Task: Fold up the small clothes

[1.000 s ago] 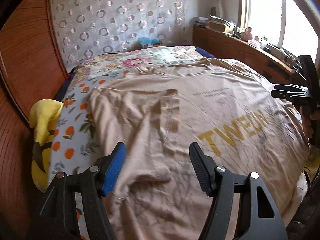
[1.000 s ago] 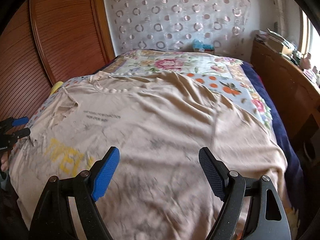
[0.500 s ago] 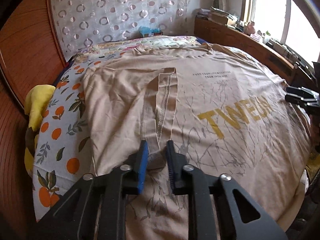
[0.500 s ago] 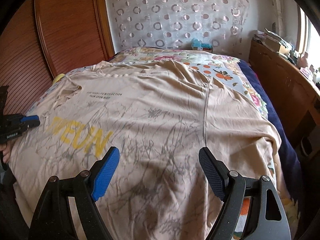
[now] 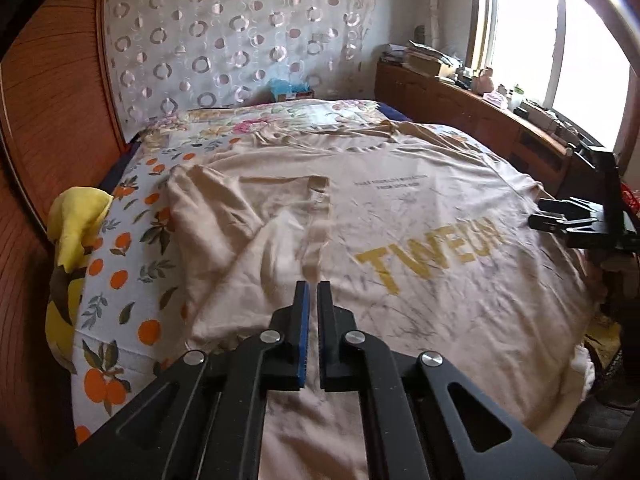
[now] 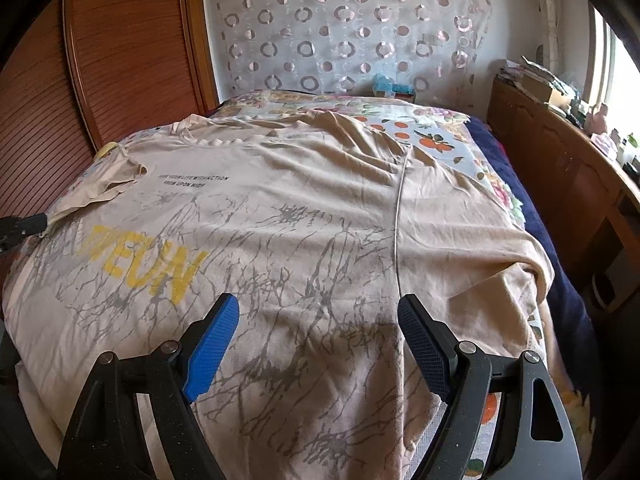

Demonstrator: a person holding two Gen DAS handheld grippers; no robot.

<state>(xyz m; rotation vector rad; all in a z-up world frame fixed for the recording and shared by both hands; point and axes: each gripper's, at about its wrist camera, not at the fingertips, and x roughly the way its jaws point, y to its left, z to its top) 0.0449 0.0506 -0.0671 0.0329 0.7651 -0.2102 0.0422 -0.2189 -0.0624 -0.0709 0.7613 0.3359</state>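
Left tool (image 5: pixel 312 294): jaws together, clamped on the hemmed end of the sleeve (image 5: pixel 318 236), which lifts in a narrow ridge from the pads and runs straight ahead toward the shoulder; confirmed in the right wrist view, where the sleeve cloth is drawn to a point at the black tip at the left edge. Right tool (image 6: pixel 319 316): jaws well apart, nothing between them, hovering over the printed lower body of the T-shirt (image 6: pixel 300 216). T-shirt spread face up across the bed (image 5: pixel 120 280), collar at the far end, hem hanging over the near edge, long axis running away from both tools. Governing relation, as judged: held sleeve lies on the left flank, body centre with the yellow lettering (image 5: pixel 428 252) to its right, so the fold most likely goes rightward across the chest, crease parallel to the long axis. Left hand nearer that flank; right tool nearer the opposite sleeve, marked by the seam (image 6: pixel 398 216) ahead and just right of it. Yellow cloth (image 5: pixel 76 216) at the bed's left edge, apart from the T-shirt.
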